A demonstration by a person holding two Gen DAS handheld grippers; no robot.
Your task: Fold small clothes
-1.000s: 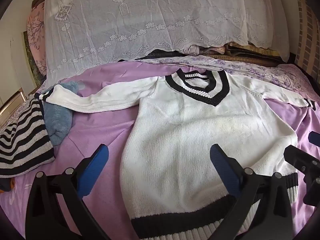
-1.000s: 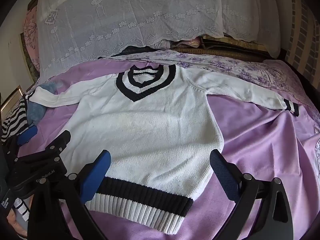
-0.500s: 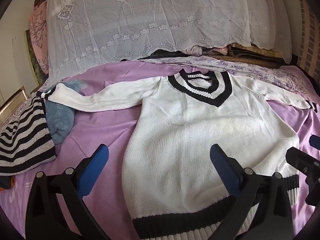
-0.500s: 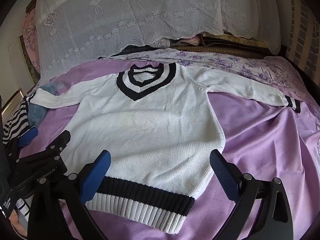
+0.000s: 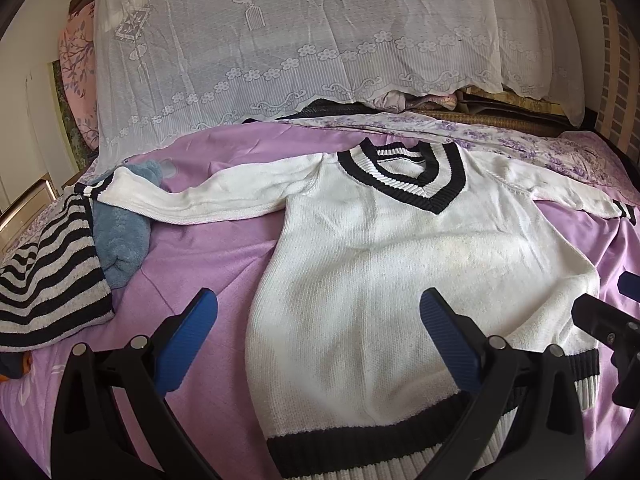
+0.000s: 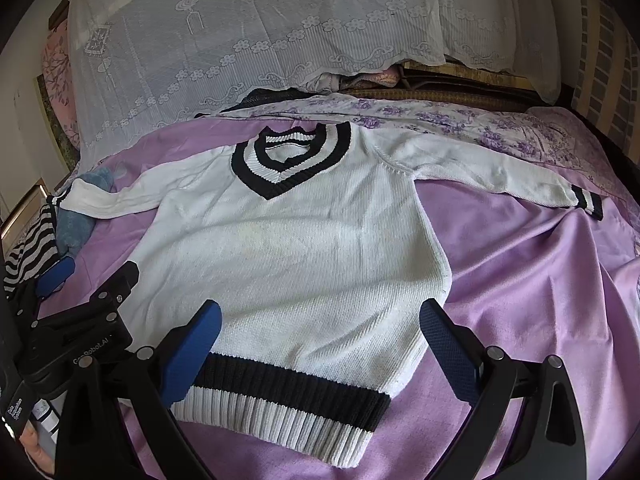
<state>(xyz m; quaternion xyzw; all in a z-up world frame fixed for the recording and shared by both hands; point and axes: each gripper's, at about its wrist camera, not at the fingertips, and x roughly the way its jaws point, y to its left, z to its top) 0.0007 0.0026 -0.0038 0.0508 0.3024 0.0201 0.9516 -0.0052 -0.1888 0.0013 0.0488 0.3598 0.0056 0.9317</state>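
My white sweater (image 5: 420, 280) lies flat, face up, on the purple bed sheet (image 6: 540, 280). My left tool (image 5: 316, 332) and right tool (image 6: 320, 336) both hang released above its hem. The knit is loose; I may pinch only one layer, so the fold goes crooked.

In the left wrist view, the white sweater (image 5: 400, 280) has its striped hem cut off by the bottom edge and partly covered by the left gripper (image 5: 316, 344). The striped garment (image 5: 44, 272), left of the sweater, runs off the left edge. A lace cover (image 5: 300, 48) behind the sweater hides whatever is stacked beneath it.
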